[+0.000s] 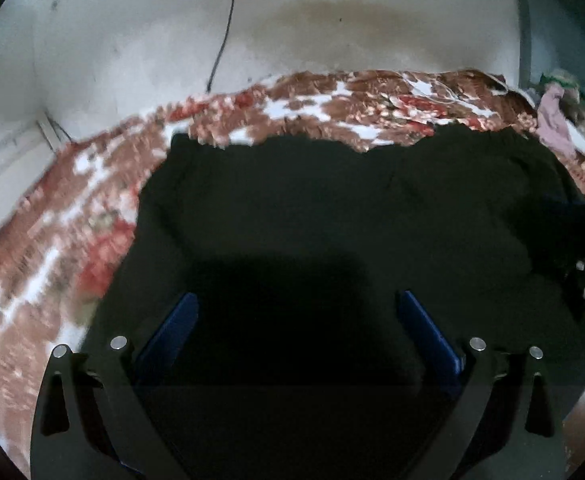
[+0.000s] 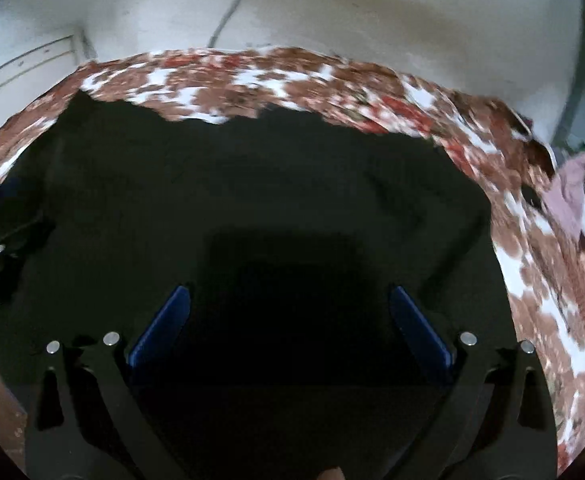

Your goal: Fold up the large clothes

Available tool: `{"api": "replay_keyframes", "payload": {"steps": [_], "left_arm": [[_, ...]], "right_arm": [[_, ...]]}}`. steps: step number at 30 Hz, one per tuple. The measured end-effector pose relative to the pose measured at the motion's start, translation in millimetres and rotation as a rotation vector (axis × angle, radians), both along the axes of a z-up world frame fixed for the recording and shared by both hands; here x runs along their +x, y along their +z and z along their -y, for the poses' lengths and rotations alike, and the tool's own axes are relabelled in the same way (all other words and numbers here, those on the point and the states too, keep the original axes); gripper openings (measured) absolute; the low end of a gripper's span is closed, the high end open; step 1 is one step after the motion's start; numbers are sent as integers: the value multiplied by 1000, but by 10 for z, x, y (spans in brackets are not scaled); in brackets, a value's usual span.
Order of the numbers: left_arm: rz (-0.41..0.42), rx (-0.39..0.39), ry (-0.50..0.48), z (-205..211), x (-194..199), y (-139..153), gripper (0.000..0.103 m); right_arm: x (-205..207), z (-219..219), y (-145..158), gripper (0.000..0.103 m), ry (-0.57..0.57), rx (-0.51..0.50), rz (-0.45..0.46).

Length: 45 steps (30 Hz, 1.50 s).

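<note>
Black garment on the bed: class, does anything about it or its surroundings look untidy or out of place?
The black garment lies spread on the floral bedsheet, but its far edge is ragged and wavy, not straight. Loose clothes sit heaped at the bed's right end.

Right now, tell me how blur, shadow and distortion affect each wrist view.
Left wrist view: the floral bedspread smears with motion blur at left; the black garment is underexposed, with a darker shadow patch between the open left gripper fingers. Right wrist view: bedspread streaks at right; fisheye bows the bed edge; the right gripper stays sharp.
</note>
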<state>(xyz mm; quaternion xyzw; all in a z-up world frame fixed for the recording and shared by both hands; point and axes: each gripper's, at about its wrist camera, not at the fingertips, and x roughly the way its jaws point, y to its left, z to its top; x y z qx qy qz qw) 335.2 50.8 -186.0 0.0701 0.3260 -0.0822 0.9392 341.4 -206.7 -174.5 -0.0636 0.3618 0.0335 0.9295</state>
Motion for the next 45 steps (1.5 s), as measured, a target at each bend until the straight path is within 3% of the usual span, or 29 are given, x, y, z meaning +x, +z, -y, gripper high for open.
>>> {"api": "replay_keyframes", "payload": {"steps": [8, 12, 18, 24, 27, 31, 34, 42, 45], "left_arm": [[31, 48, 9, -202, -12, 14, 99], [37, 101, 73, -390, -12, 66, 99], [65, 65, 121, -673, -365, 381, 98], [64, -129, 108, -919, -1048, 638, 98], [0, -265, 112, -1001, -1276, 573, 98], [-74, -388, 112, -1014, -1488, 414, 98], [-96, -446, 121, -1055, -1580, 297, 98], [-162, -733, 236, -1467, -1529, -135, 98], [-170, -779, 279, -1571, -1410, -258, 98]], "right_arm": [[-126, 323, -73, 98, -49, -25, 46], [-182, 390, -44, 98, -74, -44, 51], [-438, 398, 176, 98, -78, -9, 73], [-803, 183, 541, 98, -46, -21, 150], [-947, 46, 655, 98, -24, -24, 173], [-1087, -78, 724, 98, 0, -21, 179], [-1145, -140, 724, 98, 4, -18, 174], [-991, -291, 580, 98, 11, 5, 102], [-869, -363, 524, 98, 9, -11, 83]]}}
